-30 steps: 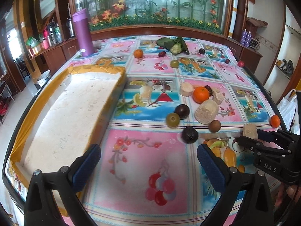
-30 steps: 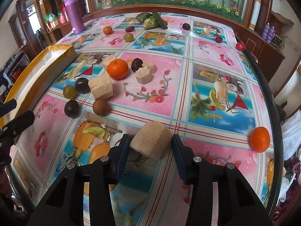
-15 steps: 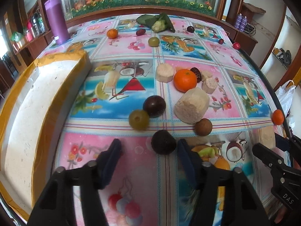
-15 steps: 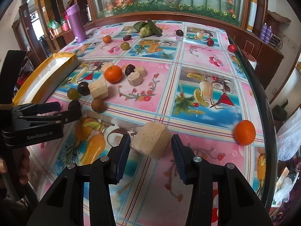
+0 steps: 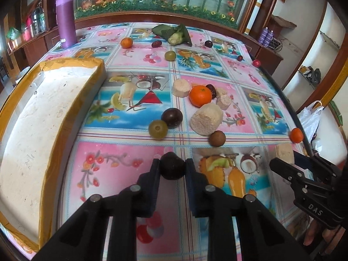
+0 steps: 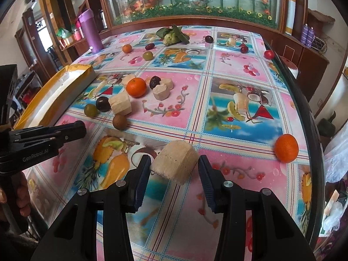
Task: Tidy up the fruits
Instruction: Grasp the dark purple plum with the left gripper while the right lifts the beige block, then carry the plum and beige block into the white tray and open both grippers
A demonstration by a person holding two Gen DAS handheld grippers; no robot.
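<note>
On the near pink panel of the tablecloth (image 5: 113,169): left gripper (image 5: 173,169), jaws now drawn together on a dark round fruit (image 5: 172,167); half a second back they stood apart either side of it. Judgement: pick secured, carry to the container is the likely next step.

Toward the table's right edge: right gripper (image 6: 174,166), jaws bracketing a pale fibrous chunk (image 6: 175,164); contact on both pads cannot be told, as daylight seems to show at the right pad. Position little changed from a second ago.

Container: one long tray with yellow-taped rim (image 5: 71,62), at the left; white interior, no fruit visible inside.

Unsorted, mid-table: large orange (image 5: 200,95), green fruit (image 5: 158,129) touching dark purple fruit (image 5: 172,117), brown fruit (image 5: 217,138), several pale chunks.
</note>
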